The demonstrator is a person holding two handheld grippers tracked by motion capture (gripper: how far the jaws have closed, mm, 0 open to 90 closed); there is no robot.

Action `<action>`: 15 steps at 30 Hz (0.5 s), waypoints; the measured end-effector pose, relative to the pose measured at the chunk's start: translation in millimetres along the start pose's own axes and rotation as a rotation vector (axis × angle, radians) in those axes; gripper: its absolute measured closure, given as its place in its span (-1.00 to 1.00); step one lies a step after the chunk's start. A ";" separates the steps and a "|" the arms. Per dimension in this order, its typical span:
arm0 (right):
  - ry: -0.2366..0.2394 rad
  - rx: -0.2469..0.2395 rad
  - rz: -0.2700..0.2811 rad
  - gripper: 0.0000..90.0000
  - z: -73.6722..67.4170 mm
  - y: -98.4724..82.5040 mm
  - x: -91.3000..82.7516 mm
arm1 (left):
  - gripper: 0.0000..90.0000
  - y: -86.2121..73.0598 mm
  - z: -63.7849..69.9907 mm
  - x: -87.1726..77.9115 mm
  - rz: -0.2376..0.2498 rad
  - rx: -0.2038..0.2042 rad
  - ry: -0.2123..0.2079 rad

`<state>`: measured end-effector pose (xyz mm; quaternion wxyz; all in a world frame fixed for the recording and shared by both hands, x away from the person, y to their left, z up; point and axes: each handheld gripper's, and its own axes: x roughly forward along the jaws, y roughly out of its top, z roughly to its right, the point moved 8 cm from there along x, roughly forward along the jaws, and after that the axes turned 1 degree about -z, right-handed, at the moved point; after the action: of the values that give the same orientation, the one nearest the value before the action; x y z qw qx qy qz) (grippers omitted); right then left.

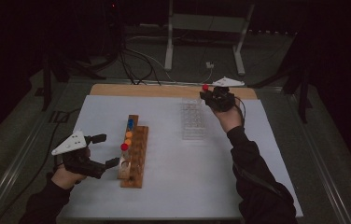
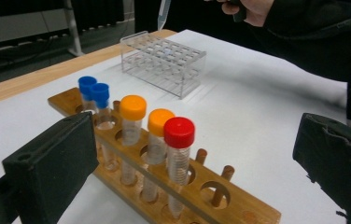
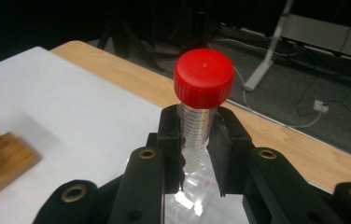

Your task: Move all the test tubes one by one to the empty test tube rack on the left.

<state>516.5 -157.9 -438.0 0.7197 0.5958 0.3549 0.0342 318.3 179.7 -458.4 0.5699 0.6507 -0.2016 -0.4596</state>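
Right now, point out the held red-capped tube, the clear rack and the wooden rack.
red-capped tube (image 3: pixel 204 78), right gripper view, on its cap.
clear rack (image 2: pixel 164 60), left gripper view, top grid.
wooden rack (image 1: pixel 137 156), high view, top board.

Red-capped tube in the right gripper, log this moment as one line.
right gripper: shut on red-capped tube | above clear rack | left gripper: open, by wooden rack

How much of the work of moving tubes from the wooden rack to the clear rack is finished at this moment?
Done: nothing that can be seen; whether the clear rack already holds a tube cannot be told. In hand: the right gripper is shut on a red-capped tube, held above that rack. Left: five capped tubes stand in the wooden rack, two blue, two orange, one red. The left gripper waits open beside it.
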 end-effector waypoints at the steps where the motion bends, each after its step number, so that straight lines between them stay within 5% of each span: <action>1: 0.010 -0.004 0.003 0.66 -3.1 -0.4 -3.1 | -0.99 1.1 1.3 0.3 0.001 -0.003 -0.005; 9: 0.096 -0.031 0.006 0.66 -33.1 -9.9 -31.5 | -0.99 10.5 11.3 6.8 -0.013 -0.001 -0.037; 15: 0.160 -0.104 -0.008 0.66 -61.1 -19.3 -52.4 | -0.99 21.5 17.2 13.8 -0.007 0.011 -0.050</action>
<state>436.5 -137.2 -432.7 0.7190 0.5516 0.4115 0.0970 316.6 153.5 -442.4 0.5593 0.6429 -0.2161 -0.4766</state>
